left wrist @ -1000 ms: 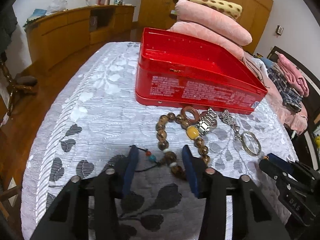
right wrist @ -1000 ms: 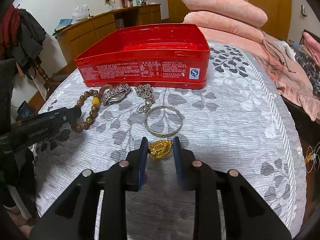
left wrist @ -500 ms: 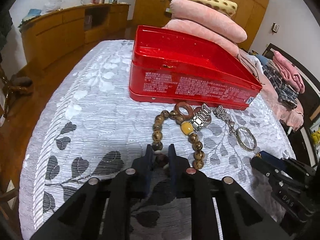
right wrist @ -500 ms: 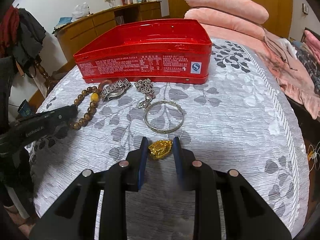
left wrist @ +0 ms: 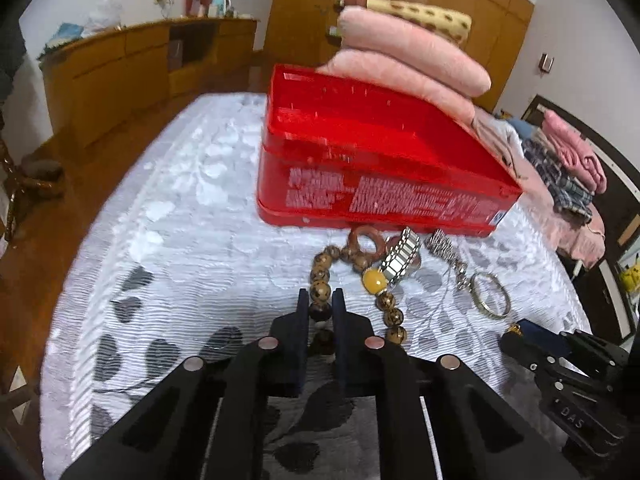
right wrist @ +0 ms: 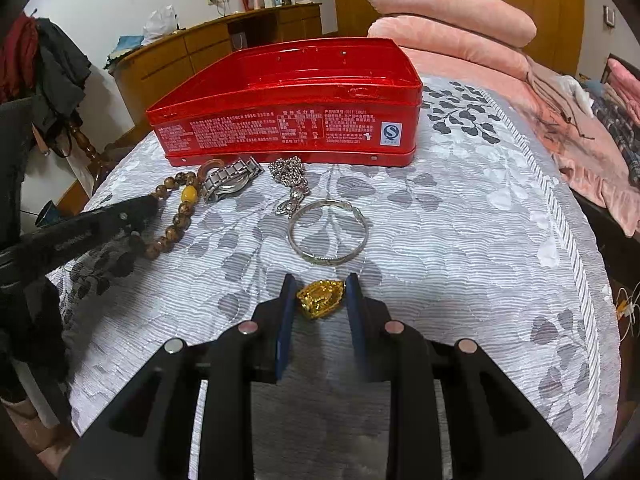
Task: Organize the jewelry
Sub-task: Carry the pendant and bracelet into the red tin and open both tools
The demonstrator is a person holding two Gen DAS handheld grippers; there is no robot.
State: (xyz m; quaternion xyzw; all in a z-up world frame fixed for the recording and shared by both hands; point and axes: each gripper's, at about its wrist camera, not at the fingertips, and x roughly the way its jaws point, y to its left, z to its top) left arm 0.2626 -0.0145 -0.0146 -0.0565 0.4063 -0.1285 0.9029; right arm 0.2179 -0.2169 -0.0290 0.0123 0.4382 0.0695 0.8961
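A red tin box (left wrist: 360, 160) stands open on the bedspread; it also shows in the right wrist view (right wrist: 288, 120). In front of it lie a brown bead bracelet (left wrist: 384, 304) with a yellow bead, a metal watch (left wrist: 400, 258), a silver chain (right wrist: 290, 178) and a silver bangle (right wrist: 328, 234). My left gripper (left wrist: 320, 308) is shut on the bead bracelet's near beads. My right gripper (right wrist: 320, 300) is shut on a gold pendant (right wrist: 320, 300) just above the cover, near the bangle.
Pink pillows (left wrist: 408, 56) are stacked behind the box. A wooden cabinet (left wrist: 120, 72) runs along the left wall. Folded clothes (left wrist: 568, 168) lie at the right. The bed edge (right wrist: 580, 264) drops off at the right.
My left gripper moved forward over the bracelet's near beads and closed on them. My right gripper stays closed on the gold pendant and edged slightly forward.
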